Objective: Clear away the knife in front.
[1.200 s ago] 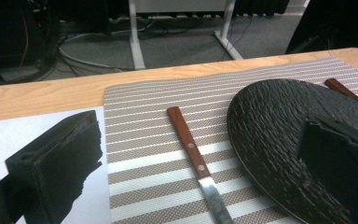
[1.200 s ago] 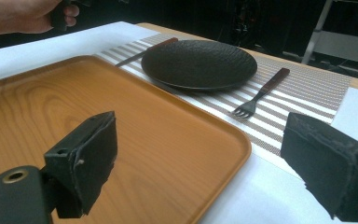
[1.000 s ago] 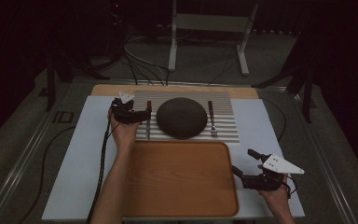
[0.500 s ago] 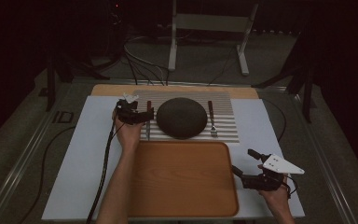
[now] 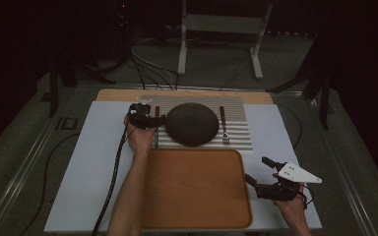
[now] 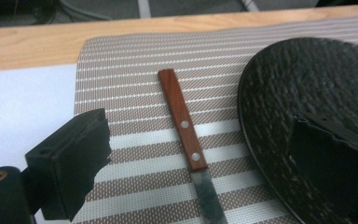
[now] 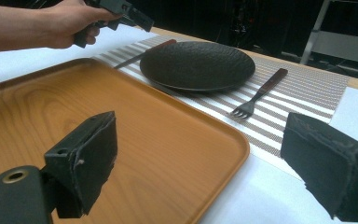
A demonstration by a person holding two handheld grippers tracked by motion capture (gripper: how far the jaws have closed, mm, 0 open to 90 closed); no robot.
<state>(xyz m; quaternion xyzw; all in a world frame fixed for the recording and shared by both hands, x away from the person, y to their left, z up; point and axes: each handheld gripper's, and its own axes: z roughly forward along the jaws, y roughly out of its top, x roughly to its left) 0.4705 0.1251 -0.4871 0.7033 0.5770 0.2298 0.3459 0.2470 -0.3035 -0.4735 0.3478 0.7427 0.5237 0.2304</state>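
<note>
The left hand-held gripper (image 5: 153, 121) hangs over the knife (image 6: 187, 136), jaws spread and just now narrowing, the wooden handle lying between them untouched. At three o'clock of the knife the dark plate (image 5: 192, 124) crowds one jaw, its rim just beside the blade. Both rest on a striped placemat (image 5: 236, 130), with a fork (image 5: 223, 127) beyond the plate. Toward six o'clock lies the wooden tray (image 5: 197, 187); at its right edge the right hand-held gripper (image 5: 256, 174) rests on the worktop (image 5: 88, 162), jaws spread, empty.

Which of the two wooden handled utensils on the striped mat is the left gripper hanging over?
The knife, lying left of the dark plate, directly beneath the left gripper. Its jaws have just been closing slightly, nothing between them. The fork lies across the plate, unattended.
</note>
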